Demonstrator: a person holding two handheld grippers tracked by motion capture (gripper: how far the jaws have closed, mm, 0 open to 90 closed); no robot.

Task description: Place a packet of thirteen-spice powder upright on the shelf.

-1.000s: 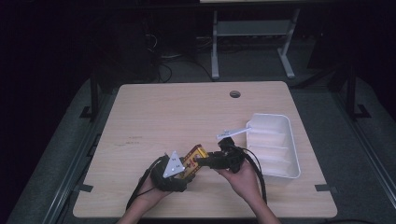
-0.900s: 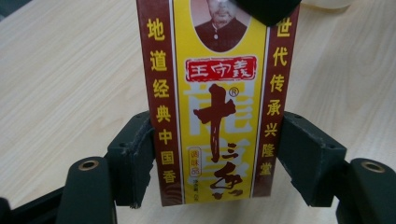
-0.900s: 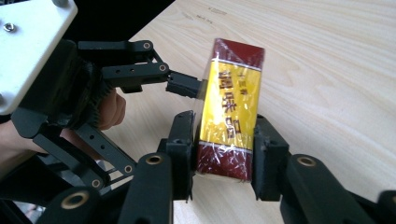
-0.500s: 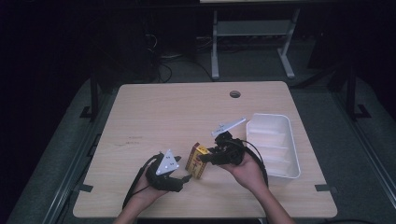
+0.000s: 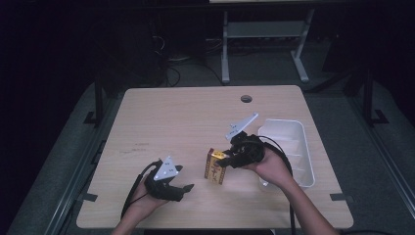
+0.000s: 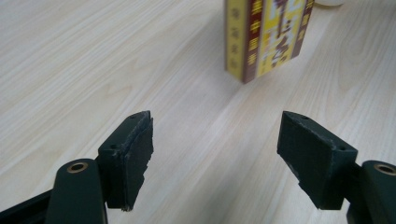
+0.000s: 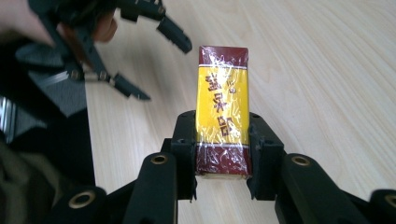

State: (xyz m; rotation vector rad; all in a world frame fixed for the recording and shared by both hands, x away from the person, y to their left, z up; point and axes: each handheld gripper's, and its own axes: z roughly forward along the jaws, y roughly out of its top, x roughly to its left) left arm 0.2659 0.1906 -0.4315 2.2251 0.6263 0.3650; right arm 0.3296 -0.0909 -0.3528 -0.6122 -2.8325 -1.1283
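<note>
A yellow and maroon box (image 5: 215, 166) wrapped in clear film hangs tilted just above the wooden table (image 5: 186, 122), with my right gripper (image 5: 223, 159) shut on its upper end. In the right gripper view the pads clamp the box (image 7: 222, 107) on both long sides. My left gripper (image 5: 182, 190) lies low near the table's front edge, left of the box and apart from it. Its jaws have just been opening and nothing is between them. In the left gripper view the box (image 6: 266, 37) stands ahead of the open left gripper (image 6: 215, 158).
A white plastic tray (image 5: 281, 122) sits at the table's right side, just behind the right hand. A round cable hole (image 5: 246, 98) is near the far edge. A metal stand (image 5: 264, 34) is on the floor beyond the table.
Both grippers were together at the box a second ago. The left gripper let go, opened and drew back to the left. The right gripper lifted the box and tilted it.
</note>
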